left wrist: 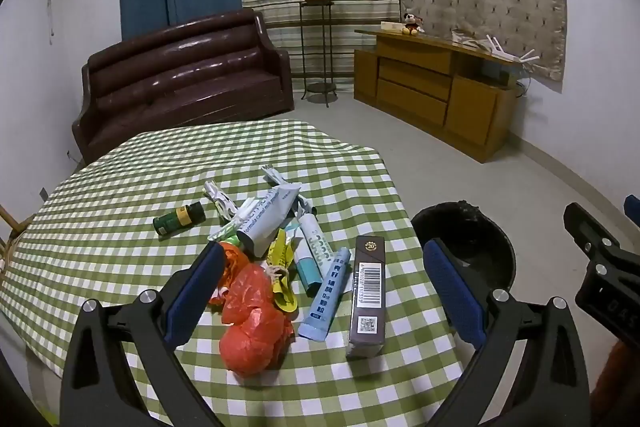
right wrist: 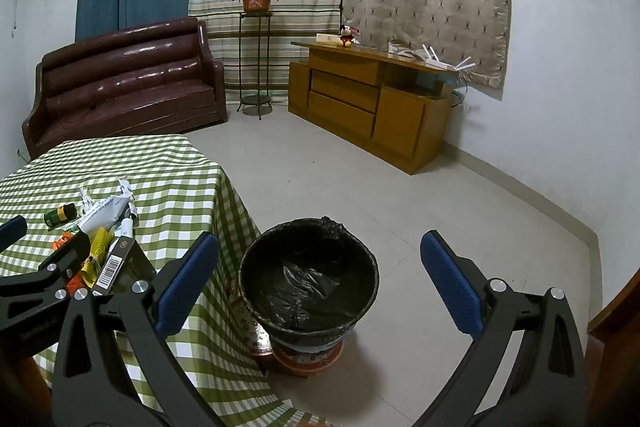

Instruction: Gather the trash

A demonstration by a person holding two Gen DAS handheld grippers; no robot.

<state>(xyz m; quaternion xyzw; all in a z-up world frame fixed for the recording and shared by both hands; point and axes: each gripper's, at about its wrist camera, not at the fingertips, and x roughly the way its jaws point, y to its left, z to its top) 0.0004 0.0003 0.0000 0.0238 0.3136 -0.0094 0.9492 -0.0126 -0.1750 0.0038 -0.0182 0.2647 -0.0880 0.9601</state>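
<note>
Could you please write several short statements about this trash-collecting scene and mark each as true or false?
1. The left gripper has its jaws spread open over the pile of trash. True.
2. The trash bin stands on the table. False: it stands on the floor beside the table.
3. The bin has a black liner. True.
4. The right gripper is clamped on the red plastic bag. False: it is open and empty above the bin; the bag lies on the table.
5. The dark cigarette box lies beside the blue tube. True.

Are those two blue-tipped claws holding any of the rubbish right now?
No, neither. The left gripper hangs open above the trash pile; the right gripper is open over the bin.
</note>
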